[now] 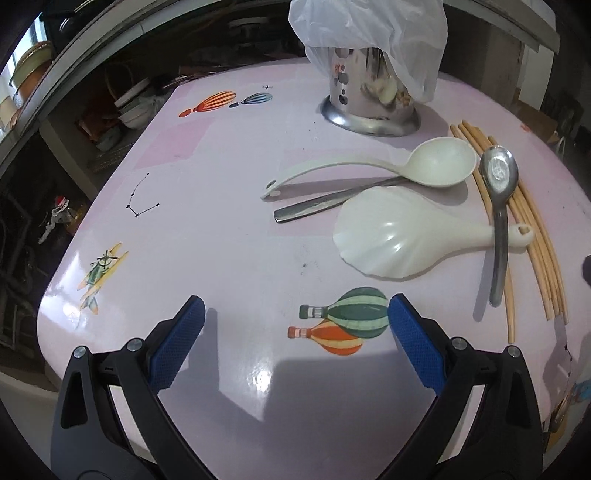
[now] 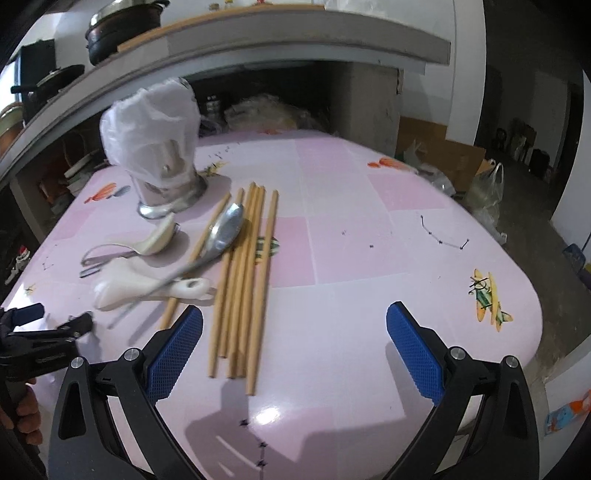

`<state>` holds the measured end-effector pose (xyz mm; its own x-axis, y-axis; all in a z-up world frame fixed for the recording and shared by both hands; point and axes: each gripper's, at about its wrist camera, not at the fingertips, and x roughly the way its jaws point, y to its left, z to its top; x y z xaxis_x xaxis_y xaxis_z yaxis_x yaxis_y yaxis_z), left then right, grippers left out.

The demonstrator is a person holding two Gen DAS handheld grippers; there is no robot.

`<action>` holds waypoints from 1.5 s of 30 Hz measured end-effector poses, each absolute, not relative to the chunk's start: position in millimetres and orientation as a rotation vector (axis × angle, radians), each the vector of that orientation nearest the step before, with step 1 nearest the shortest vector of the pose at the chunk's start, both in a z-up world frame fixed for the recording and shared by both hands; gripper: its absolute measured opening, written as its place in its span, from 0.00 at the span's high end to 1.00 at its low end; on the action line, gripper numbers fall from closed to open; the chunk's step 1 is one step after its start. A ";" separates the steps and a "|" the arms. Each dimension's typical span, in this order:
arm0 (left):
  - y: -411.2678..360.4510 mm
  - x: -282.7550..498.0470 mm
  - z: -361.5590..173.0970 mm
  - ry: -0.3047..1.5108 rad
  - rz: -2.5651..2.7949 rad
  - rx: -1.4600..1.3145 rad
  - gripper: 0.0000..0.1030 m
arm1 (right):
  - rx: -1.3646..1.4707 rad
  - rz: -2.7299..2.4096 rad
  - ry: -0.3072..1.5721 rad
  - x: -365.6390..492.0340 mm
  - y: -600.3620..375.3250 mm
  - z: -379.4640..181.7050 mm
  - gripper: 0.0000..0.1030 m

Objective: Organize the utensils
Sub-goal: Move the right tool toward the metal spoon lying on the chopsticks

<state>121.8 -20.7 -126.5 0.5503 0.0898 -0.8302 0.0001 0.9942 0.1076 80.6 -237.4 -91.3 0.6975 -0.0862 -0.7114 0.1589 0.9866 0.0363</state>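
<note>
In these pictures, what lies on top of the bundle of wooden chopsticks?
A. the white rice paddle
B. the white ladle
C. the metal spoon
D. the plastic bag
C: the metal spoon rests with its bowl across the wooden chopsticks, and its handle crosses the handle of the white rice paddle; the white ladle lies on the table beside them, and the plastic bag covers the metal holder.

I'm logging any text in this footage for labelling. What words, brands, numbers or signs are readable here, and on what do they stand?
No readable text in either view.
Tablecloth: printed pictures only (hot-air balloons, small planes, dotted line figures), no words.
Steel utensil holder: a small flower-like motif, no lettering.
Metal spoon: an embossed mark in its bowl, too blurred to read.
Left gripper: faint marking on its black body in the right wrist view, too small to read.
</note>
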 end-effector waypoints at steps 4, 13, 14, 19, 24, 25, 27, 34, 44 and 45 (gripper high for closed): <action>-18.8 126.1 -127.1 0.994 0.031 0.093 0.06 | 0.113 -0.136 0.823 91.5 -247.1 -104.0 0.06; -15.2 132.3 -129.1 1.013 0.011 0.051 0.06 | 0.104 -0.137 0.894 108.8 -256.7 -124.2 0.06; -15.4 132.7 -129.2 1.017 0.014 0.049 0.06 | 0.090 -0.138 0.891 108.6 -255.8 -124.6 0.06; -15.7 132.7 -129.5 1.020 0.027 0.040 0.06 | 0.046 -0.144 0.896 109.5 -252.7 -127.5 0.06; -15.7 131.4 -129.9 1.015 0.043 0.029 0.06 | 0.060 -0.136 0.903 110.1 -254.7 -127.7 0.06; -15.9 131.1 -130.0 1.012 0.045 0.028 0.06 | 0.064 -0.136 0.904 109.8 -255.4 -127.8 0.06; -16.0 130.7 -130.2 1.008 0.048 0.027 0.06 | 0.076 -0.131 0.904 109.2 -256.9 -128.7 0.06; -16.0 128.2 -131.0 0.996 0.038 0.033 0.06 | 0.050 -0.072 0.881 105.0 -259.6 -129.7 0.06; -13.7 126.4 -131.0 0.980 0.013 0.037 0.06 | 0.120 0.124 0.799 118.8 -264.0 -87.4 0.06; -13.6 126.6 -131.0 0.978 0.010 0.038 0.06 | 0.142 0.150 0.794 123.1 -264.0 -83.2 0.06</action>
